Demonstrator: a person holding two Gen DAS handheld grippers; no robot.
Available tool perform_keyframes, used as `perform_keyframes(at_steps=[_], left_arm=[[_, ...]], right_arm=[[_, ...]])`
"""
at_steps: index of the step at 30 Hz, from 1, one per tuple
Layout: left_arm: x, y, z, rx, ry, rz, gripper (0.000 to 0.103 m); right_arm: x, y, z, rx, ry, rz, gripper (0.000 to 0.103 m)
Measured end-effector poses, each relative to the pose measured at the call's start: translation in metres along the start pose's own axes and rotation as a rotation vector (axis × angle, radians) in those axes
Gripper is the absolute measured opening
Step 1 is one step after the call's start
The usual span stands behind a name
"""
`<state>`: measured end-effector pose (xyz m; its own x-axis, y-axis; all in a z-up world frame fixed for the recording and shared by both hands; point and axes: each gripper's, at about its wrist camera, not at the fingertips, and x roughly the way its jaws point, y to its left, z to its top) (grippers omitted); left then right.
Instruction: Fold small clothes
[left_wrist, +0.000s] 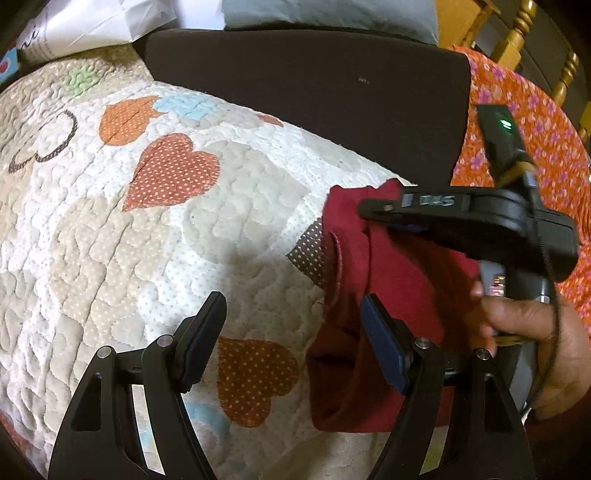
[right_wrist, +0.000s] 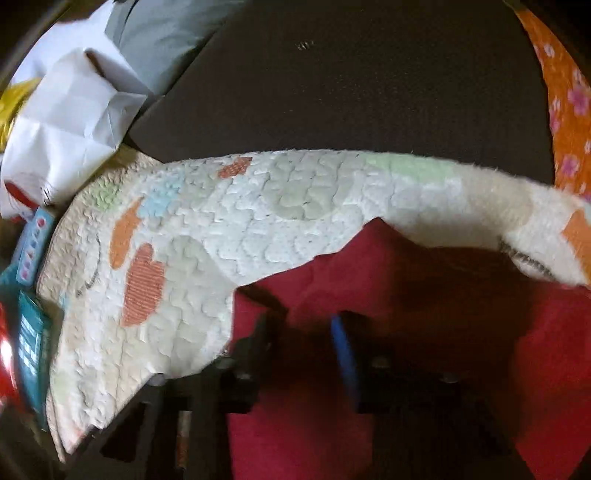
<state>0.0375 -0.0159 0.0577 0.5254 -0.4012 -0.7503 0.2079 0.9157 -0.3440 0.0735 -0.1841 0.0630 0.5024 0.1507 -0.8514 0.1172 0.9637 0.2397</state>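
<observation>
Left wrist view: the left gripper (left_wrist: 293, 341) hovers with its jaws spread wide and nothing between them, over a quilted blanket (left_wrist: 147, 229) patterned with hearts. A crumpled dark red garment (left_wrist: 388, 295) lies on the quilt just ahead and to the right of it, its near fold running behind the gripper's right finger (left_wrist: 380, 343). Further ahead on the right, the right gripper (left_wrist: 380, 214) reaches in sideways over the garment's far edge, the person's hand (left_wrist: 532, 343) wrapped around its handle; whether it has cloth in its grip cannot be told from here. Beyond the quilt sit a dark brown cushion (left_wrist: 314, 81) and, to the far right, an orange floral cloth (left_wrist: 535, 155).

Right wrist view, blurred by motion: the right gripper (right_wrist: 303, 347) shows its fingers apart in shadow, with the red garment (right_wrist: 388, 266) filling the space directly below and ahead, and crumpled white paper (right_wrist: 74, 122) far off to its left.
</observation>
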Motion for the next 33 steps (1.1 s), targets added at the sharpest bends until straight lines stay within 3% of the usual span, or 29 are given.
perform_keyframes(at_steps=[3, 5, 8, 10, 13, 15, 16, 23, 30, 33], left_arm=[[-0.006, 0.004, 0.002, -0.015, -0.013, -0.009, 0.076], [-0.007, 0.005, 0.003, -0.016, -0.024, -0.013, 0.076], [-0.006, 0.007, 0.003, -0.018, -0.022, -0.004, 0.076], [-0.006, 0.009, 0.004, -0.029, -0.018, -0.015, 0.076], [-0.007, 0.005, 0.004, -0.016, -0.026, -0.010, 0.076], [-0.006, 0.002, 0.003, -0.003, -0.025, -0.001, 0.076], [-0.005, 0.001, 0.003, 0.002, -0.025, 0.003, 0.076], [-0.003, -0.004, 0.004, 0.030, -0.043, 0.051, 0.076], [-0.005, -0.006, 0.005, 0.053, -0.075, 0.098, 0.076], [-0.017, -0.014, -0.001, 0.085, -0.080, 0.103, 0.076]], right_arm=[[-0.014, 0.000, 0.005, 0.028, -0.046, 0.116, 0.003], [-0.017, 0.013, 0.008, 0.011, -0.055, 0.171, 0.003], [-0.002, 0.030, 0.006, -0.010, -0.038, 0.130, 0.003], [-0.003, 0.025, 0.001, 0.048, -0.042, 0.168, 0.003], [-0.021, 0.018, -0.008, 0.066, -0.057, 0.167, 0.014], [-0.034, 0.012, -0.018, 0.054, -0.072, 0.152, 0.043], [-0.039, 0.008, -0.023, 0.054, -0.074, 0.146, 0.045], [-0.056, -0.025, -0.066, 0.105, -0.049, 0.111, 0.045], [-0.121, -0.056, -0.133, 0.144, -0.113, 0.047, 0.045], [-0.149, -0.066, -0.166, 0.167, -0.088, 0.034, 0.045]])
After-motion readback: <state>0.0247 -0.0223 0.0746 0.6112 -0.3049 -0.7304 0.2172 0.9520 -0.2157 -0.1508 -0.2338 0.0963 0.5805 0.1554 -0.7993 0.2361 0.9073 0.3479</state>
